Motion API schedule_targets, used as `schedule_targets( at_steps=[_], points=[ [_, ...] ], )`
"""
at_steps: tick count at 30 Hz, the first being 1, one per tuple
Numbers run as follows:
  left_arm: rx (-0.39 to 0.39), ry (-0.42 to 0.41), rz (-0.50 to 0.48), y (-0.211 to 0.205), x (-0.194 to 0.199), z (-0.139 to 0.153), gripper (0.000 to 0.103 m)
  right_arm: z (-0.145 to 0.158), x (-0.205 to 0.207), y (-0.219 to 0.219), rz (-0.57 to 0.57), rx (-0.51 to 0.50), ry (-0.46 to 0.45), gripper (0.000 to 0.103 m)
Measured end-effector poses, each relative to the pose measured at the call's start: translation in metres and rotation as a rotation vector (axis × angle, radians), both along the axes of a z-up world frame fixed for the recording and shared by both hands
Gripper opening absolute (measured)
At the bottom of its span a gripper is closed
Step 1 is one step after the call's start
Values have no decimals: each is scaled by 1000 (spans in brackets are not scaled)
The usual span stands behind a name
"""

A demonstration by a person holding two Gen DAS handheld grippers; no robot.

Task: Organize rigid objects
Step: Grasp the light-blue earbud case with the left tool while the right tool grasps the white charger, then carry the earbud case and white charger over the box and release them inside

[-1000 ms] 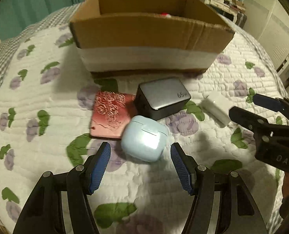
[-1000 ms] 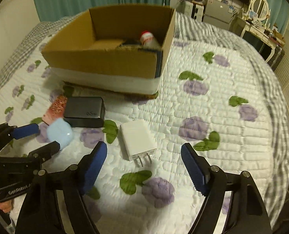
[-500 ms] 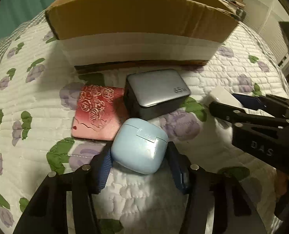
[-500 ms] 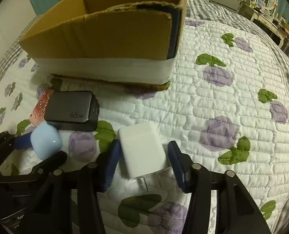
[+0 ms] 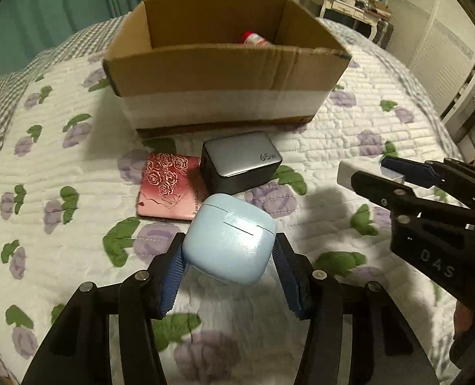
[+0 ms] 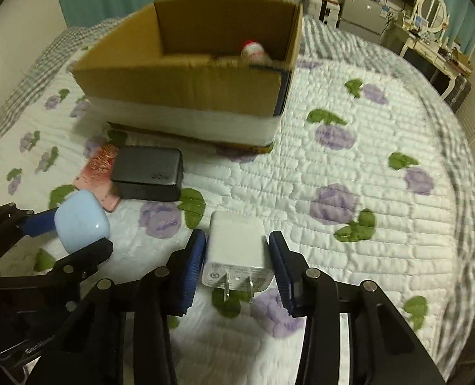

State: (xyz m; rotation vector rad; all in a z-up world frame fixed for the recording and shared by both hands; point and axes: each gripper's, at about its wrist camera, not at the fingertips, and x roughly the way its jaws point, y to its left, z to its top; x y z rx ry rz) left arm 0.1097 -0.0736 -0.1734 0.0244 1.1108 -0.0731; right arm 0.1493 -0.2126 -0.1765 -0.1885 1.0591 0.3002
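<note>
Left gripper [image 5: 229, 268] jaws pinching rounded pale-blue plastic earbud case [image 5: 229, 239]; right gripper [image 6: 237, 268] jaws just closed, pinching white plug charger [image 6: 237, 250]. Both near bed's front edge. Risk: glossy curved case slipping before open cardboard box [image 5: 224, 73].

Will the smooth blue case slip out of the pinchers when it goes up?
It might. The blue case looks glossy and rounded, so the left gripper pads touch only its curved sides and it could squirm out. It looks hard, so squeezing shouldn't dent it. It seems small and probably light, which helps the grip hold.
</note>
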Motion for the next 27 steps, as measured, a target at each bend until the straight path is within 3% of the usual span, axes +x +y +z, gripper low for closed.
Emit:
schedule_targets(
  at_steps=[13, 20, 27],
  points=[
    [-45, -160, 13, 20, -19, 98, 54, 104, -45, 15, 1, 5, -172, 41],
    [-24, -247, -26, 29, -23, 148, 54, 160, -63, 29, 6, 17, -274, 41],
    [-20, -302, -40, 43, -13, 179, 54, 193, -63, 41, -9, 58, -330, 41]
  ],
)
